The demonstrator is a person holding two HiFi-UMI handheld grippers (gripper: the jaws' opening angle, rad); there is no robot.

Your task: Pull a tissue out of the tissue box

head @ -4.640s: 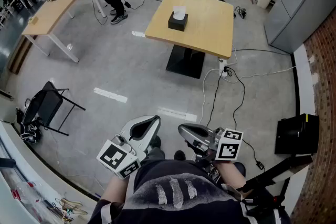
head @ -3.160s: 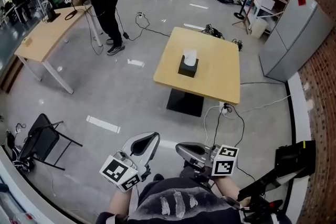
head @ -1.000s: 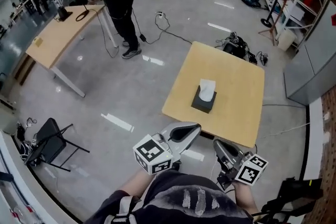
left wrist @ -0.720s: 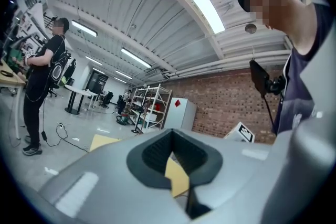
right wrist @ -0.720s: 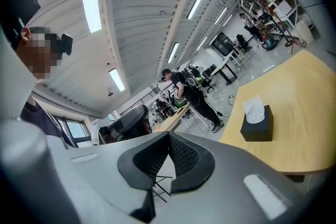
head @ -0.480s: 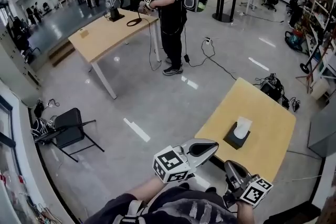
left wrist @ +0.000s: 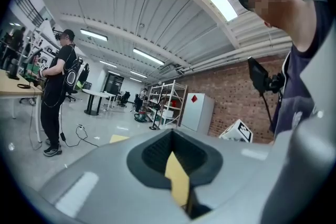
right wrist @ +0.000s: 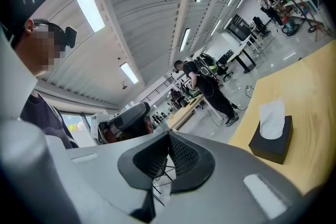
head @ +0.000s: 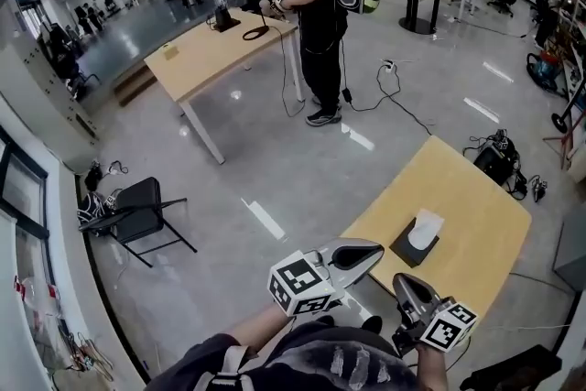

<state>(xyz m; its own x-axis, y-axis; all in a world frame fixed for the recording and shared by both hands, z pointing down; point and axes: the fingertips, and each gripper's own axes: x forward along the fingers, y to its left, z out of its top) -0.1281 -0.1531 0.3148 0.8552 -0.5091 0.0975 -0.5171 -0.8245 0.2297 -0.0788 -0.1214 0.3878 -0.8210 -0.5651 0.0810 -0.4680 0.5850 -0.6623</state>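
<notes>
Our left gripper (head: 364, 253) and right gripper (head: 404, 282) are both squeezed closed with nothing in them, low at six o'clock. The tissue box (head: 412, 246) sits on the table (head: 481, 220) at about one o'clock from them, well apart, its white tissue (head: 426, 227) sticking up. If we reach in closed, we could bump the light box away, or tear the tissue by nipping too little.

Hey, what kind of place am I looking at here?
Probably an open-plan lab or workshop: wooden work tables on a polished concrete floor, metal storage shelving near a brick wall, and power cables trailing across the floor.
</notes>
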